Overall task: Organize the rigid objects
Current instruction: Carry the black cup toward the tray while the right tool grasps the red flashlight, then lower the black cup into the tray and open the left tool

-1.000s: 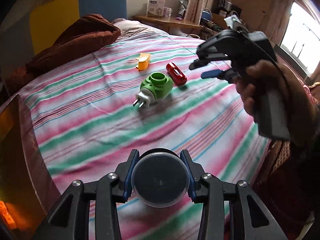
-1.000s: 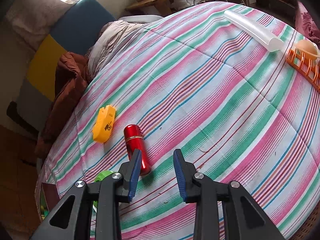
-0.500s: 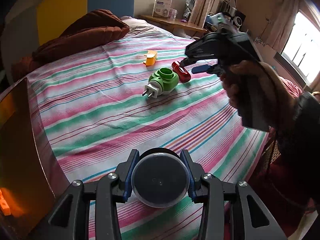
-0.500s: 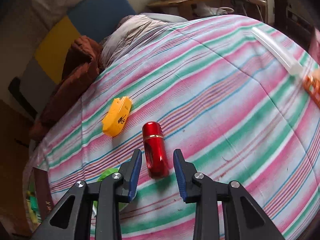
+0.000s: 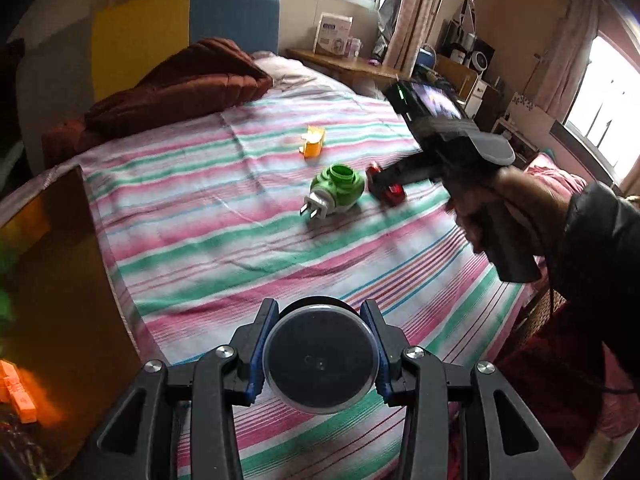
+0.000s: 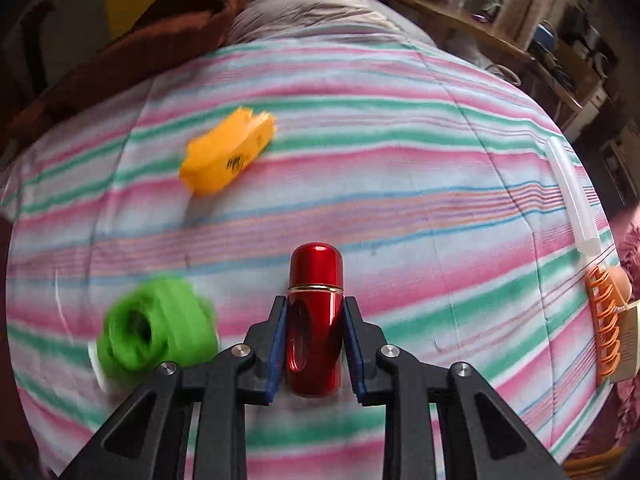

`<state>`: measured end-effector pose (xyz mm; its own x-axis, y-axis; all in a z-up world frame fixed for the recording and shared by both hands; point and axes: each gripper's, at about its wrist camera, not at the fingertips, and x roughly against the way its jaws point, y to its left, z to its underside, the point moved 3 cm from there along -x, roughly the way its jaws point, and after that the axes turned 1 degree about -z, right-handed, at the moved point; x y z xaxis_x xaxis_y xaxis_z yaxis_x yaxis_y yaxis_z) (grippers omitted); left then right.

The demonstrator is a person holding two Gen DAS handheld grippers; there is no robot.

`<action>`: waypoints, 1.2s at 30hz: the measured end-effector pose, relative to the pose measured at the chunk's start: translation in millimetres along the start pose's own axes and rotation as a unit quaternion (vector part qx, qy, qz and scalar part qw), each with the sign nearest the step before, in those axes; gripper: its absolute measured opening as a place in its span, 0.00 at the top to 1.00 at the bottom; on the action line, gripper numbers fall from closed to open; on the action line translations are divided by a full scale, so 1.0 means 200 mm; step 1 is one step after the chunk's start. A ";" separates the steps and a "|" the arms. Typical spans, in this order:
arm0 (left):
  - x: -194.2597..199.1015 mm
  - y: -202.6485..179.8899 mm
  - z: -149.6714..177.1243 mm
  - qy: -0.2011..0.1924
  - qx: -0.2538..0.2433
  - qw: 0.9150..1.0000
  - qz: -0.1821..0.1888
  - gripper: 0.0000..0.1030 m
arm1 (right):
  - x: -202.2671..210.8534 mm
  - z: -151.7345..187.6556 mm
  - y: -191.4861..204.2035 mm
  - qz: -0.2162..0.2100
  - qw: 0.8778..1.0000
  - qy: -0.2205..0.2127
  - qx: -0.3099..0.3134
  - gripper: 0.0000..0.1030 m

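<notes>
Here, my right gripper (image 6: 315, 340) is down on the striped bed cover (image 6: 400, 168), its blue pads on either side of a glossy red capsule-shaped case (image 6: 316, 312) that lies flat, pointing away from me. The pads look to be touching or nearly touching its sides; I cannot tell whether they are pressing firmly. My left gripper (image 5: 320, 354) is clamped on a round dark disc with a clear rim (image 5: 320, 360), held above the near edge of the bed.

The risks, as I judge them: the case is smooth and rounded, so a light squeeze could let it slide forward or roll out as I lift. The green plug adapter (image 6: 154, 330) sits just beside my left finger and could be nudged. A yellow plastic piece (image 6: 228, 150) lies farther off, out of the way.
</notes>
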<state>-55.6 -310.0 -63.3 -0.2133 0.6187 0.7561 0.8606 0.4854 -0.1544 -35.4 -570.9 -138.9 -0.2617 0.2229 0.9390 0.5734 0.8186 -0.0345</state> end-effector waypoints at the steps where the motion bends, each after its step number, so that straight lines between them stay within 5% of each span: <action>1: 0.02 0.00 0.00 -0.005 0.000 1.000 -0.001 0.59 | 0.01 0.03 0.00 -0.003 1.000 0.000 0.011 0.75; 7: 0.13 0.04 -0.03 -0.027 0.015 0.999 -0.019 0.58 | 0.05 0.17 -0.01 -0.010 0.999 -0.032 0.007 0.75; 24: 0.40 0.37 -0.02 -0.065 0.095 0.986 -0.124 0.58 | 0.06 0.19 0.08 0.034 0.995 -0.062 0.077 0.75; 36: 0.44 0.53 0.06 -0.061 0.137 0.980 -0.129 0.58 | 0.07 0.20 0.10 0.039 0.994 -0.063 0.077 0.75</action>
<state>11.1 -197.1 -20.3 -0.4768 0.5144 0.7128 0.6172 0.7733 -0.1452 -58.9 -530.6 -139.1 -0.3211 0.3457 0.8817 0.4720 0.8655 -0.1675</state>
